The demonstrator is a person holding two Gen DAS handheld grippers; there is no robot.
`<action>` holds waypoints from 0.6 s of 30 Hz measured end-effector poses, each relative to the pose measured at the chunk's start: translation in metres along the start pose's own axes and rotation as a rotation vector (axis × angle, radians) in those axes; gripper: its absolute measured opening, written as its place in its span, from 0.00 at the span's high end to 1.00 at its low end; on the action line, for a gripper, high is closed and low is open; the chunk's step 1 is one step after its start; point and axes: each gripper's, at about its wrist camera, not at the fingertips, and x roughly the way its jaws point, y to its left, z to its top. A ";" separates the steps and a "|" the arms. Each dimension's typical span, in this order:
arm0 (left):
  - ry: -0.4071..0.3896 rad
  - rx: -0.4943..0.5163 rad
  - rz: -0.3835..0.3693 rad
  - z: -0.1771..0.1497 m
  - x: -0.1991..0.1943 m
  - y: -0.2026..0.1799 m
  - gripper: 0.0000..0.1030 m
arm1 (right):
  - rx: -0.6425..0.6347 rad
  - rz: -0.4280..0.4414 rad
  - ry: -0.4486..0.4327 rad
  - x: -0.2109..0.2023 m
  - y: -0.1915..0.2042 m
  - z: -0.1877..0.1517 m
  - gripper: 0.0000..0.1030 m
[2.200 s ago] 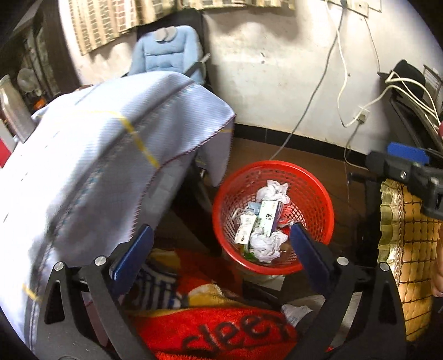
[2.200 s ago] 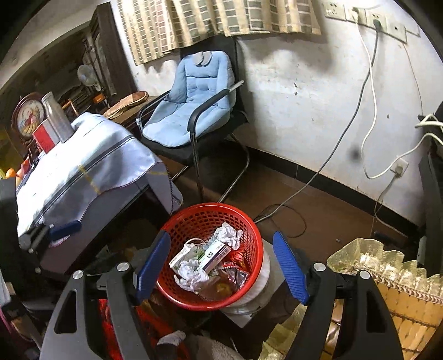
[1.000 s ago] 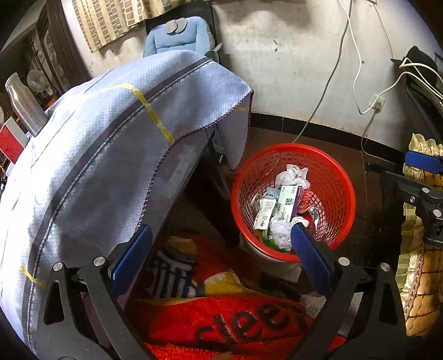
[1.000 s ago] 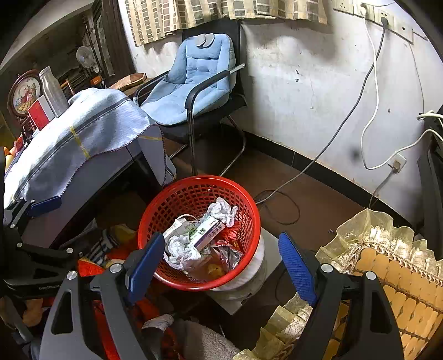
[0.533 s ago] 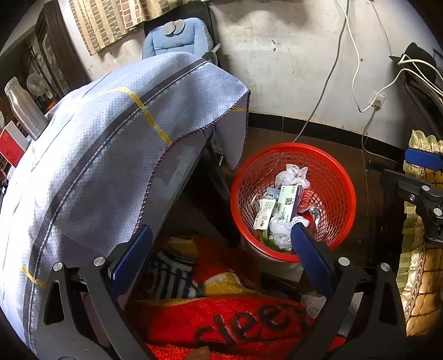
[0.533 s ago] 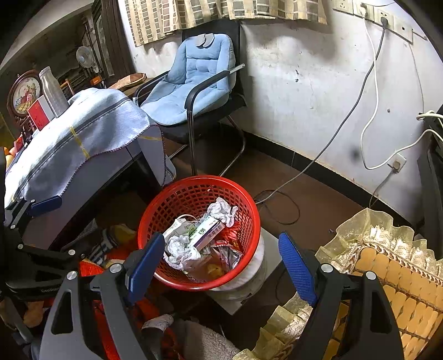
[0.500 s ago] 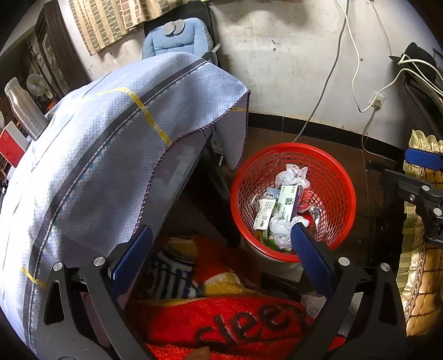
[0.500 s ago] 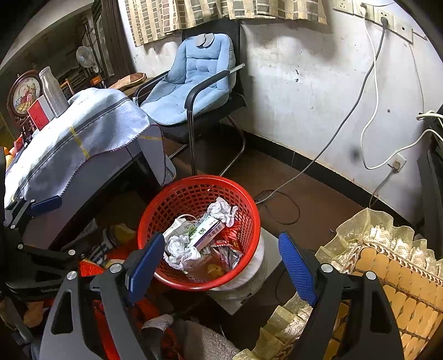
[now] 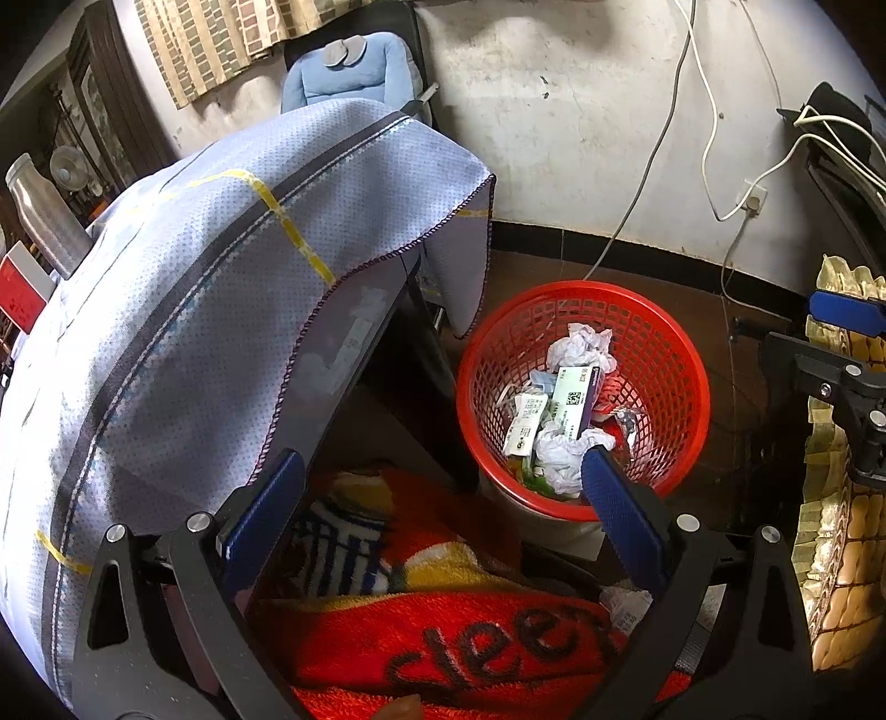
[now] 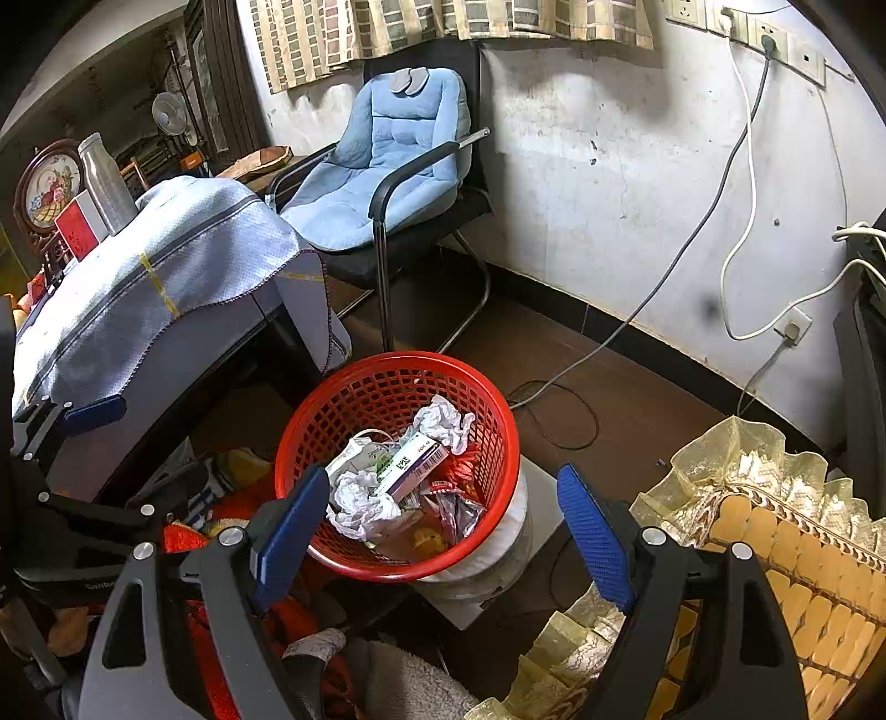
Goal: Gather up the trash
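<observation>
Trash (image 10: 387, 476) below wide, empty jaws

Home: cushioned chair (image 10: 387, 155), curtain (image 10: 443, 22)

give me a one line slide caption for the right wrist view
Open right gripper poised above a red basket of crumpled paper and cartons, blue-cushioned chair behind.
</observation>
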 end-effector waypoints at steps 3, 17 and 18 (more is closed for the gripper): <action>0.005 -0.001 -0.004 -0.001 0.002 0.000 0.07 | 0.000 0.001 0.000 0.000 0.000 0.000 0.20; 0.017 0.012 -0.017 -0.003 0.005 -0.005 0.07 | 0.007 0.003 0.001 0.001 -0.001 -0.001 0.20; 0.019 0.014 -0.018 -0.003 0.005 -0.005 0.07 | 0.007 0.003 0.001 0.001 -0.001 -0.001 0.19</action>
